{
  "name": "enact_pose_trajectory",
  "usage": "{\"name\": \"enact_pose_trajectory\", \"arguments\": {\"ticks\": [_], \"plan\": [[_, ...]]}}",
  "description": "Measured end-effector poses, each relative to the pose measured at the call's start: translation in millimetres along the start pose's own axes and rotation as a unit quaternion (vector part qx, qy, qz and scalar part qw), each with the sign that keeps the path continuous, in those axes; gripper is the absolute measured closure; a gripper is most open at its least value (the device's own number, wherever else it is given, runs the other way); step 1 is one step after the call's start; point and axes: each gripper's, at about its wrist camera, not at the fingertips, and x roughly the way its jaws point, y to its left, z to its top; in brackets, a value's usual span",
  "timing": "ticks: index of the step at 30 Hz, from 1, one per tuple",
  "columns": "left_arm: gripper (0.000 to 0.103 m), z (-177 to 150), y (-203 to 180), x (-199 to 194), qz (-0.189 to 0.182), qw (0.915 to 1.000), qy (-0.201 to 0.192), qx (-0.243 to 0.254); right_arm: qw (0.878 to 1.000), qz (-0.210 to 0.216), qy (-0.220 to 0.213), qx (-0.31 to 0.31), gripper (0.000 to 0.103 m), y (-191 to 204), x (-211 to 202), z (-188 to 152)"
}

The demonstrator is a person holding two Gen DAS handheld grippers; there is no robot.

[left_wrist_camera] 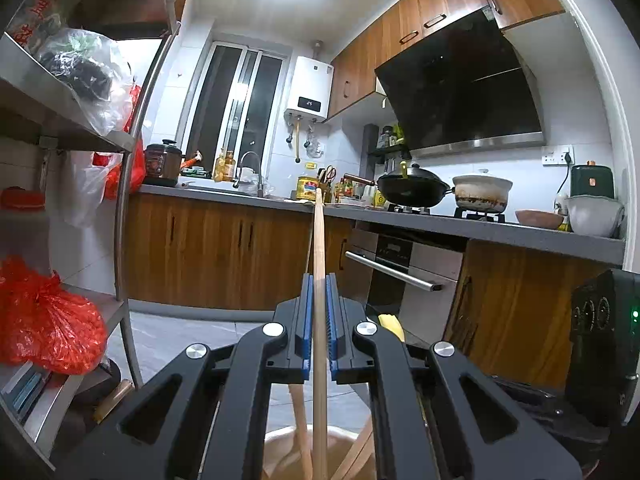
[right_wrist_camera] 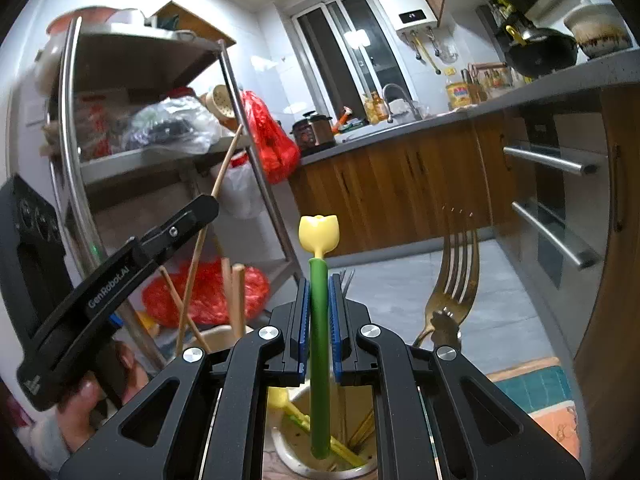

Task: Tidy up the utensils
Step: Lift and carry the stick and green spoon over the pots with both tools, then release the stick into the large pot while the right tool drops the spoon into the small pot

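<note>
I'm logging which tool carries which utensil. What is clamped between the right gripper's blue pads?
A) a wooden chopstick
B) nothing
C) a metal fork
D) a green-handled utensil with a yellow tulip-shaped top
D: the right wrist view shows the right gripper shut on the green-handled tulip utensil, while the fork stands free beside it.

A wooden chopstick [left_wrist_camera: 319,280] stands upright above a beige cup [left_wrist_camera: 280,446]. A green-stemmed utensil with a yellow tulip top [right_wrist_camera: 319,320] stands in a white holder [right_wrist_camera: 296,456], beside a gold fork [right_wrist_camera: 452,296].
</note>
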Motion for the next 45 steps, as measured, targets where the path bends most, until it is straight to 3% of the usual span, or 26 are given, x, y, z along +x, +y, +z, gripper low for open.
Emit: {"name": "enact_pose_trajectory", "arguments": {"ticks": [14,24,29,34,36,37,39,43,45], "plan": [[0.097,-8,-2,-14,0.003,0.9994,0.014,0.030,0.999,-0.015,0.017,-0.030,0.093,6,6,-16],[0.097,-22,-5,-51,-0.017,0.9968,0.077,0.015,0.999,-0.020,0.038,-0.034,0.093,11,-11,-29],[0.097,-32,3,-53,-0.003,0.9937,0.112,0.001,0.997,-0.040,0.044,-0.047,0.093,14,-20,-35],[0.097,-39,5,-47,-0.008,0.9898,0.142,0.002,0.995,-0.056,0.076,-0.042,0.092,9,-14,-39],[0.097,-39,4,-45,-0.013,0.9888,0.148,0.003,0.995,-0.056,0.079,-0.035,0.084,7,-15,-39],[0.096,-39,3,-44,-0.012,0.9886,0.150,0.007,0.995,-0.055,0.078,-0.032,0.072,5,-16,-39],[0.095,-37,1,-46,-0.005,0.9885,0.150,0.015,0.996,-0.054,0.072,-0.027,0.067,5,-23,-37],[0.054,-32,0,-57,-0.004,0.9893,0.145,0.017,0.996,-0.060,0.065,-0.025,0.061,5,-41,-34],[0.052,-30,0,-66,-0.003,0.9895,0.143,0.018,0.996,-0.062,0.066,-0.022,0.056,4,-54,-36]]}}
